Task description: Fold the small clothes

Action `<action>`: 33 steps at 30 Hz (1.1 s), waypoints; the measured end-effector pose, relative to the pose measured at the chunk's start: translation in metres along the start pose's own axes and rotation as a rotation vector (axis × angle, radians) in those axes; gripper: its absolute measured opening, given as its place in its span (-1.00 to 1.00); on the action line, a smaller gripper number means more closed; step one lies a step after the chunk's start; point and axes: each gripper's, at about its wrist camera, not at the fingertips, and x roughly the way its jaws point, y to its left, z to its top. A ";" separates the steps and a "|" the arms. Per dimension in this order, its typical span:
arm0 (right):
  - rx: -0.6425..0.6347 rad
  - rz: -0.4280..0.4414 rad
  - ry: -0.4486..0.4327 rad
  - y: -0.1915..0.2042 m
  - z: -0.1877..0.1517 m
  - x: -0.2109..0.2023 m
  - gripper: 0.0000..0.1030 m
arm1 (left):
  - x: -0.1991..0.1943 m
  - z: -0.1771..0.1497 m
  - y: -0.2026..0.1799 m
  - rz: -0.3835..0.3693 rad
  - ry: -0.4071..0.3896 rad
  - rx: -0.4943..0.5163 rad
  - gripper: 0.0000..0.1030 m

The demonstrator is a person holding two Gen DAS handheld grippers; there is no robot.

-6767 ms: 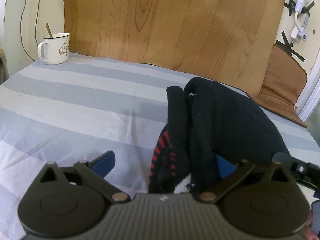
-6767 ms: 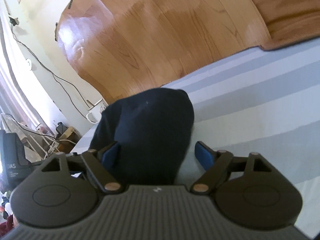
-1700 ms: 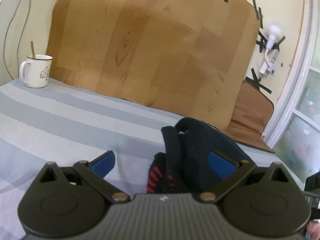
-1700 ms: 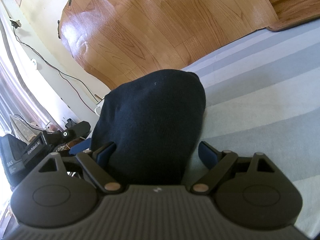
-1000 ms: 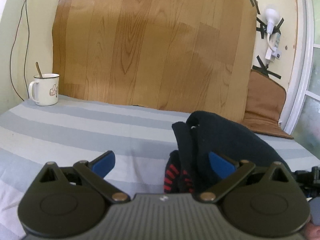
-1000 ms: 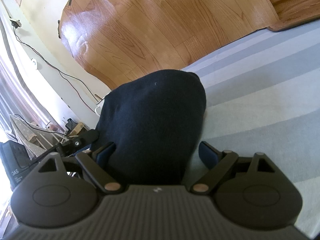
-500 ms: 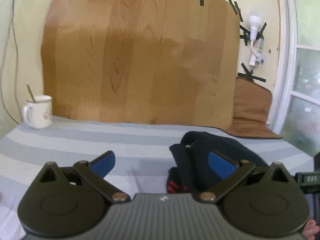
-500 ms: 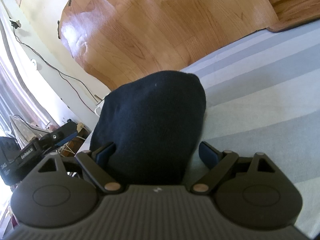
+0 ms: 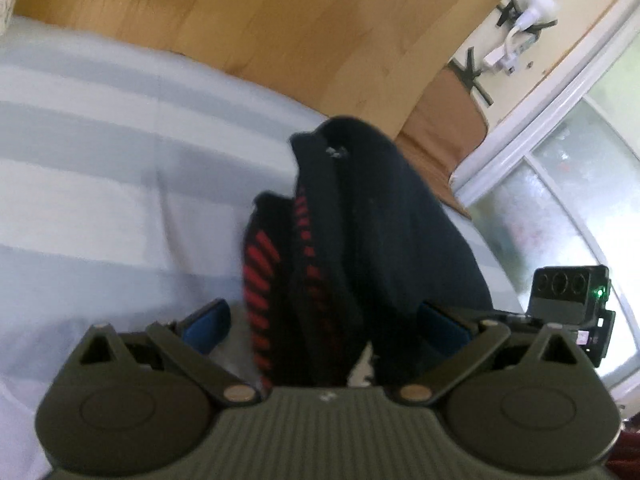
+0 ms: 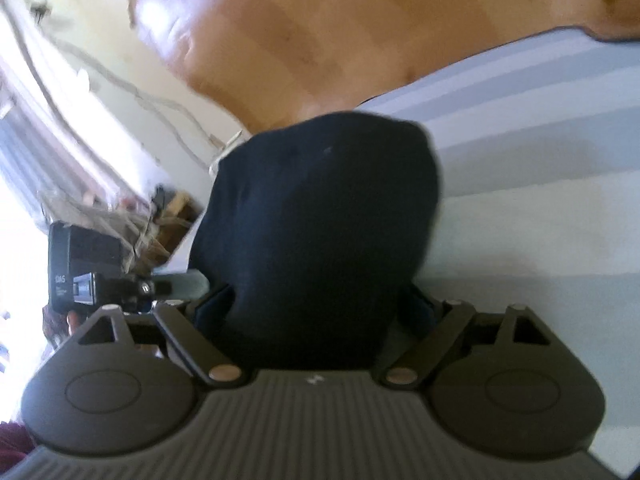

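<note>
Broad striped bed sheet [image 9: 100, 160] underneath, flat and bare off to the left, bounded at the back by a wood-grain panel [image 9: 240, 20] leaning on the wall and at the right by a brown cushion [image 9: 440, 120] and a white window frame [image 9: 540, 100]. Plenty of room for laying cloth leftward; little toward the back and right edges. In the middle, reared up in a hump off the sheet, a black knit garment with red stripes [image 9: 380, 220], doubled over itself with the striped layers showing on its left flank. Looks like mid-fold: halves brought together, not yet laid flat. Left gripper [image 9: 324, 324] spread wide, garment between the jaws, left pad [image 9: 208, 324] clear of the cloth, the right one partly buried behind it. Right gripper [image 10: 320, 304] astride the plain black side, jaws closing, cloth between them and bulging over both pads; no firm pinch evident yet. Next move probably calls for a sure hold on both flanks, then lowering toward the open left side and pressing flat, minding the loose striped layers.
</note>
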 end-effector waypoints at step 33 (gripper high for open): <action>-0.053 -0.373 -0.299 -0.101 0.138 0.033 0.65 | 0.156 0.134 -0.059 0.308 -0.168 0.177 0.99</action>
